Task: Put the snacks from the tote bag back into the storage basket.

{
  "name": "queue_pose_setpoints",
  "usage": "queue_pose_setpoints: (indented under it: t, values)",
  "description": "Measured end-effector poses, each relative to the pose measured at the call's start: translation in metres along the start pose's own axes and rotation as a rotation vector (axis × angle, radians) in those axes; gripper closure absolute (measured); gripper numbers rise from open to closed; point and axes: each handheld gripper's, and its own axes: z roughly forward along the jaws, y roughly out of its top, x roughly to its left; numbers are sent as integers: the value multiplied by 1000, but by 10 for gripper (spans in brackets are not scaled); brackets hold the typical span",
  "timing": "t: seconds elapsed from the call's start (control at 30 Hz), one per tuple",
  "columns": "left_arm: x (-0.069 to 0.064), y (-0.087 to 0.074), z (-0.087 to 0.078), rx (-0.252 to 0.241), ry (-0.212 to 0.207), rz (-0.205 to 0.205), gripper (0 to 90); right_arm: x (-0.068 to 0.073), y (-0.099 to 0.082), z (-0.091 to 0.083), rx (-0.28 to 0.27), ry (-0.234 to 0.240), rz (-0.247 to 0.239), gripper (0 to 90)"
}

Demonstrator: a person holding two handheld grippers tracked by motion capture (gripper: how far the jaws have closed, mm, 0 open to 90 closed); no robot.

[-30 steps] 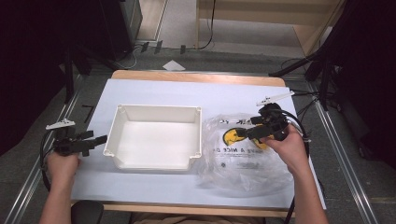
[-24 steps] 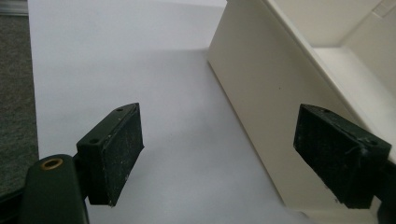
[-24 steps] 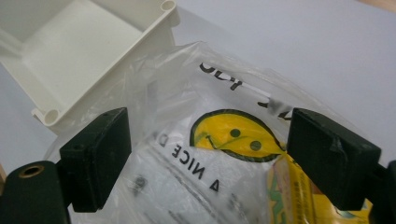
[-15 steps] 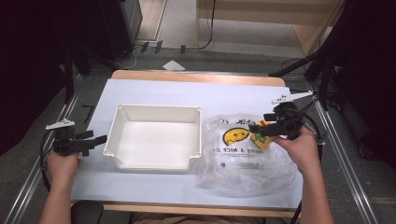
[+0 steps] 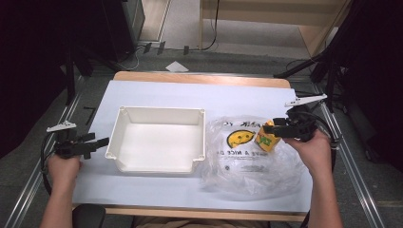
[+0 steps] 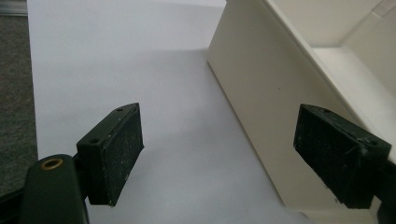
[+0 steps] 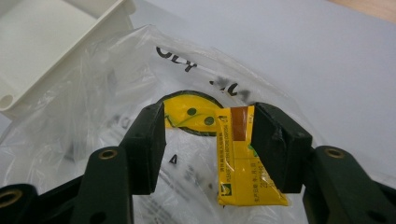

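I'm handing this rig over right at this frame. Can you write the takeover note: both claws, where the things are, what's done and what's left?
Left claw: open, nothing between its jaws, parked on the table beside the white tray's left wall.
Right claw: jaws have just been closing around the yellow carton. One pad touches its side, the other is apart from it, so no grip yet.
Things: the carton stands on the clear plastic bag with a smiley print, right of the tray. The tray holds nothing.
Done: right claw lined up on the carton.
Left: finish the grip, lift the carton; where it goes is likely the tray.
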Motion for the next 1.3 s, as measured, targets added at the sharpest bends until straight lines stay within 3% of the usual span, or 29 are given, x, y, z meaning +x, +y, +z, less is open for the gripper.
queue_pose_setpoints:
  t: [0.1,0.2,0.43,0.9,1.3]
  values:
    - [0,0,0,1,-1,0,168,-6,-2,2,15,32,18,463]
    - [0,0,0,0,0,0,168,-11,-4,4,17,7,19,451]
    - [0,0,0,2,-1,0,168,-21,-11,17,29,0,43,401]
    - [0,0,1,9,0,1,168,-25,-23,46,82,-31,16,394]
    - [1,0,1,3,-2,-3,168,-27,-27,58,135,-50,16,432]
